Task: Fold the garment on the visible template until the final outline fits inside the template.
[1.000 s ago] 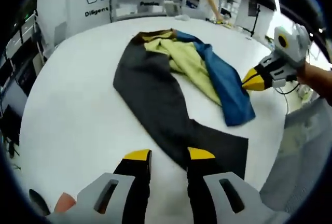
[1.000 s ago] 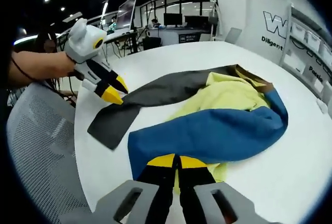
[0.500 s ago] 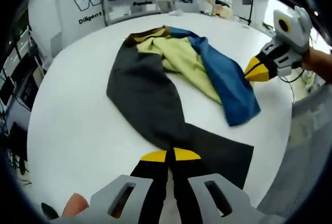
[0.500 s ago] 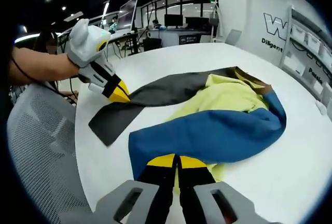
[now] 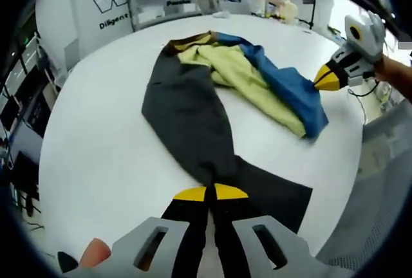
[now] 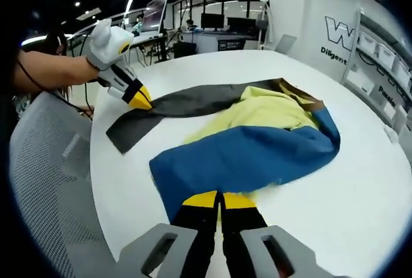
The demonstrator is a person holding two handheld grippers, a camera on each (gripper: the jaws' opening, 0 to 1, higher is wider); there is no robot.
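Left gripper (image 5: 210, 192): jaws closed, pinching the dark grey leg (image 5: 193, 123).
Right gripper (image 6: 219, 199): jaws closed on the blue leg (image 6: 244, 159).
Garment: grey, blue and yellow fabric trousers; long axis runs away from both grippers, waistband (image 5: 193, 40) far.
Table (image 5: 96, 143): round, white, beneath.

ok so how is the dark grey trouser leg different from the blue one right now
The dark grey leg lies flat and stretched out on the white table; the blue leg is rumpled, with yellow lining showing along it. The left gripper is shut on the grey leg's end, the right gripper on the blue one's. Both meet at one waistband.
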